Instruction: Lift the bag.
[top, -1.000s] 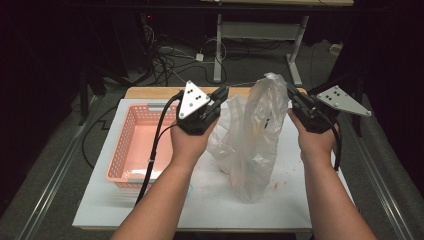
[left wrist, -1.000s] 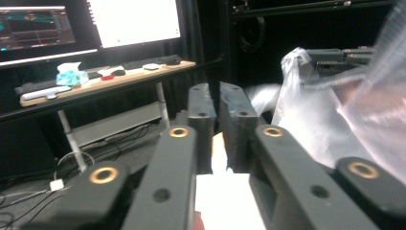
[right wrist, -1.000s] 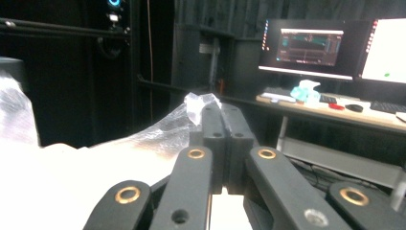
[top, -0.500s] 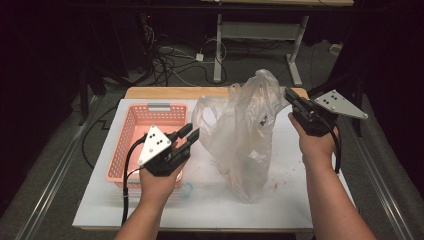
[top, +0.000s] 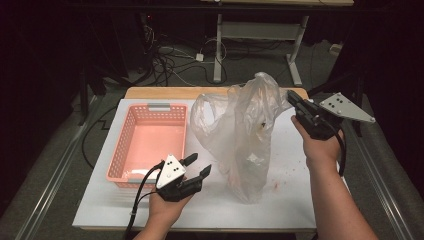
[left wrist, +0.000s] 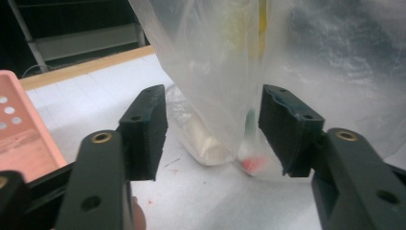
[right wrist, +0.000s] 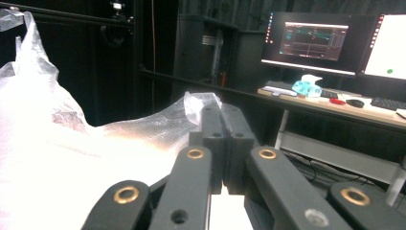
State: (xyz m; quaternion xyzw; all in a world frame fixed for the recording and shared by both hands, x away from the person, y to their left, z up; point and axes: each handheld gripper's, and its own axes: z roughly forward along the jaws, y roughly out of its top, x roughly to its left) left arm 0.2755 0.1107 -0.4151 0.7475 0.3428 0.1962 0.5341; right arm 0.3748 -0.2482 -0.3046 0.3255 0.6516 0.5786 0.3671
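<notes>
Near the counter's front edge our left tongs (top: pixel 199 166) have just been opening, nothing between them. Next we close low on the clear crinkled plastic bag (top: pixel 245 135) at mid-counter. Right tongs (top: pixel 294 99) pinch its top. Contents blurred; pink slatted basket (top: pixel 127 150) left.

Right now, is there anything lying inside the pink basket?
No, the pink basket shows a bare floor in the high view, beside the plastic bag.

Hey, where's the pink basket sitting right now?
In the high view the pink basket sits on the left part of the white table top, left of the clear plastic bag and just beyond the left gripper.
</notes>
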